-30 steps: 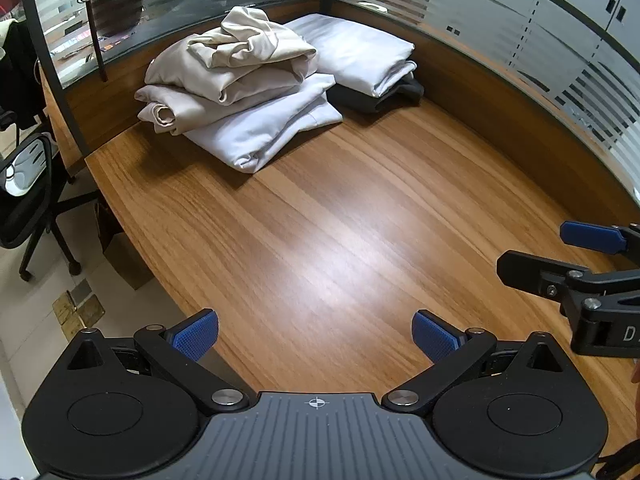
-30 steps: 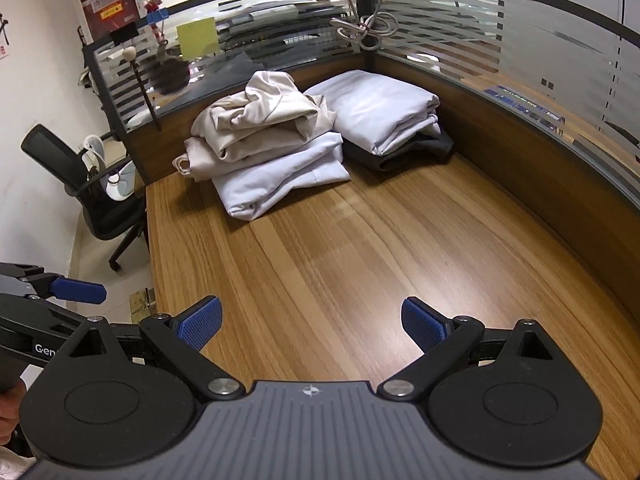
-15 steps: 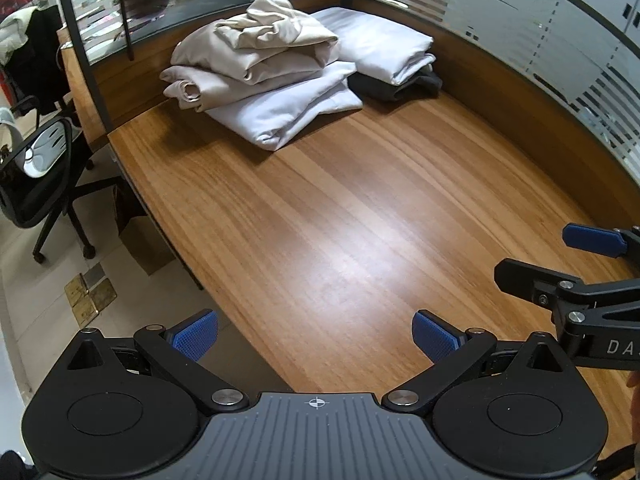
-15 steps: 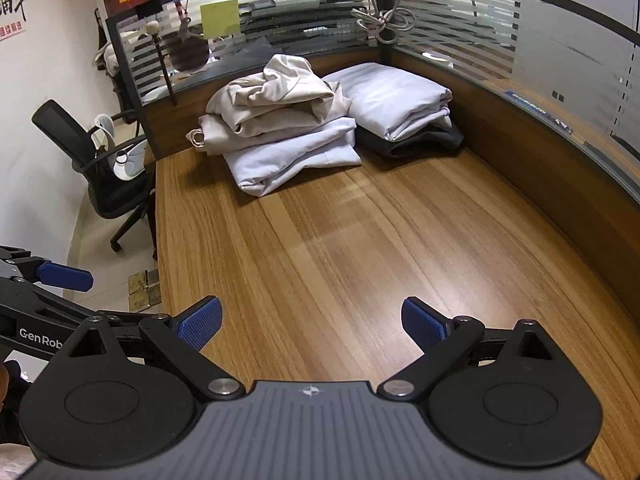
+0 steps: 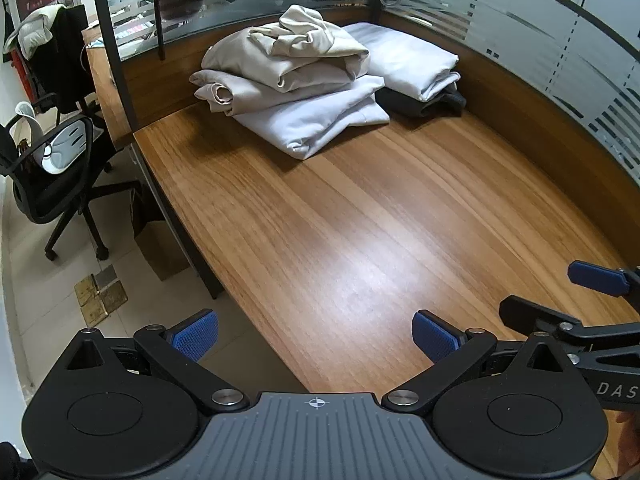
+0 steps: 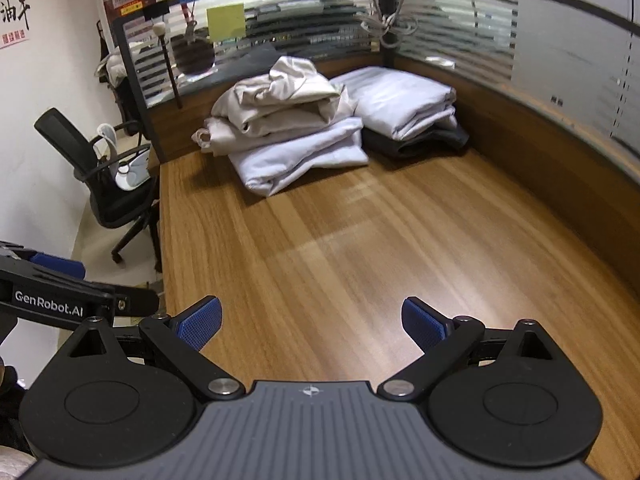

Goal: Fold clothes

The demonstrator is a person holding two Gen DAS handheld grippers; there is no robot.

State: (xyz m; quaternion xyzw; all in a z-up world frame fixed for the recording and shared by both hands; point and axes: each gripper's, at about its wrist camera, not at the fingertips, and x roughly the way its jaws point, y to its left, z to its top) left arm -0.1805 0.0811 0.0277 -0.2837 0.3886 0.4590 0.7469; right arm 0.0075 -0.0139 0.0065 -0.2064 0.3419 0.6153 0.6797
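Ahead of my grippers I count two stacks of folded clothes [image 5: 304, 92] [image 5: 416, 68], and one black office chair [image 5: 52, 168] off left.

A: We see the desk [image 5: 360, 240] bare through the frame's centre and bottom, free passage there.

B: We note clothes piles at upper centre, beige-white stack [image 5: 292, 92] touching white-on-dark stack [image 5: 416, 72], blocking the corner. Partition [image 6: 560, 128] walls off top and right; chair [image 5: 52, 168] at left.
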